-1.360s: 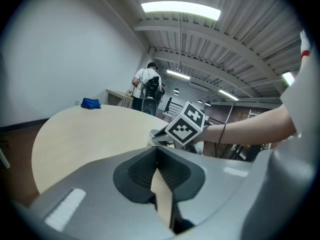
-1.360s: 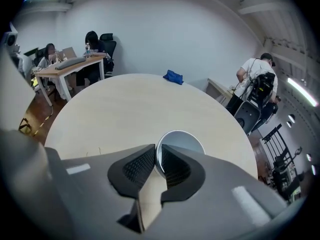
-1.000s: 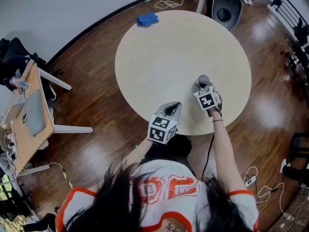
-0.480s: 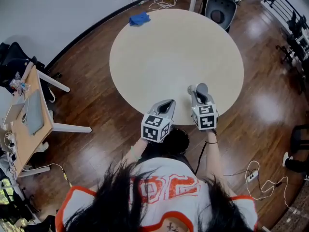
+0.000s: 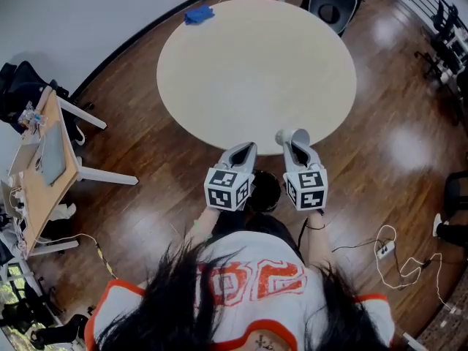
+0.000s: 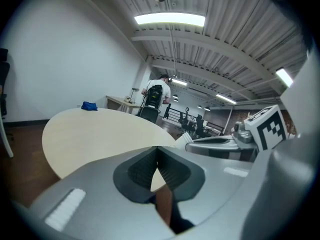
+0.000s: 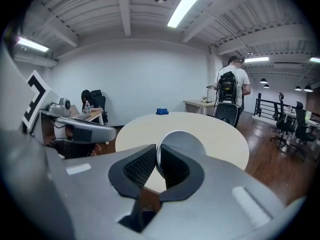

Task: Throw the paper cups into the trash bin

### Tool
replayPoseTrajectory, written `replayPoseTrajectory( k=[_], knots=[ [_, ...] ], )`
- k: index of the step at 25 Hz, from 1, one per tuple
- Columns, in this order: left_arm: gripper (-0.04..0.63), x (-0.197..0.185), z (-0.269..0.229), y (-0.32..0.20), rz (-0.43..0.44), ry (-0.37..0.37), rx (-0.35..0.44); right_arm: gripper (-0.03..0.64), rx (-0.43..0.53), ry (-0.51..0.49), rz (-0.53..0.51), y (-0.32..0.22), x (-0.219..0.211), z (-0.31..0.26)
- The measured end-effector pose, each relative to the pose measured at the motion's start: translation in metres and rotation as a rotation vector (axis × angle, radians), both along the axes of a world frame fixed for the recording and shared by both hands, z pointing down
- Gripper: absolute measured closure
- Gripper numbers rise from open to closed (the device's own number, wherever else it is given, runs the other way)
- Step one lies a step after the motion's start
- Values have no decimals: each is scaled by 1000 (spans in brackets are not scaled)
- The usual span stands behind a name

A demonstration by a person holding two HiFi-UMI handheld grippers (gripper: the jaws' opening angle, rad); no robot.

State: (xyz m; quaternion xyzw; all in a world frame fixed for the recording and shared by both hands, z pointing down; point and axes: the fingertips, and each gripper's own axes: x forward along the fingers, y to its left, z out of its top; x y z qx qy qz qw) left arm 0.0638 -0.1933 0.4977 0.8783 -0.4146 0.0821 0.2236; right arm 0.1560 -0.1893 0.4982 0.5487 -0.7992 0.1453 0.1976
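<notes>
wide wooden floor (image 5: 131,108) all around, and in the middle of it the big round pale surface (image 5: 256,64), bare apart from a blue cloth (image 5: 199,14) right out at its far edge. off to the left there's a side desk (image 5: 40,174) with a laptop on it, and beyond the far side of the surface an office chair (image 5: 333,6). down at the near rim, on the floor, sits a dark round trash bin (image 5: 265,190), partly tucked behind the two marker cubes, so how much of it lies under the rim is hard to call. now the grippers, both held low at that near edge, side by side. the left gripper (image 5: 245,151) is out over the rim of the surface with its jaws together and nothing between them, and its own view confirms it, pads meeting at the tips (image 6: 157,151). the right gripper (image 5: 296,146) is clamped on the paper cup (image 5: 284,136), pinching the cup's thin wall between the pads (image 7: 156,156), the cup (image 7: 182,141) tipped on its side with its round mouth facing away towards the surface. that cup is up in the air, just beyond the bin and above the near rim.
</notes>
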Motion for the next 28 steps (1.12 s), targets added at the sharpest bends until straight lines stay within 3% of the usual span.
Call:
replayPoseTrajectory(
  k=[11, 19, 28],
  knots=[
    [595, -7, 13, 61, -119, -1, -48, 586, -68, -49, -66, 79, -2, 23],
    [595, -28, 15, 75, -127, -28, -43, 586, -73, -96, -43, 94, -19, 23],
    [595, -54, 16, 96, -46, -37, -45, 586, -97, -136, 69, 108, -37, 31]
  ],
)
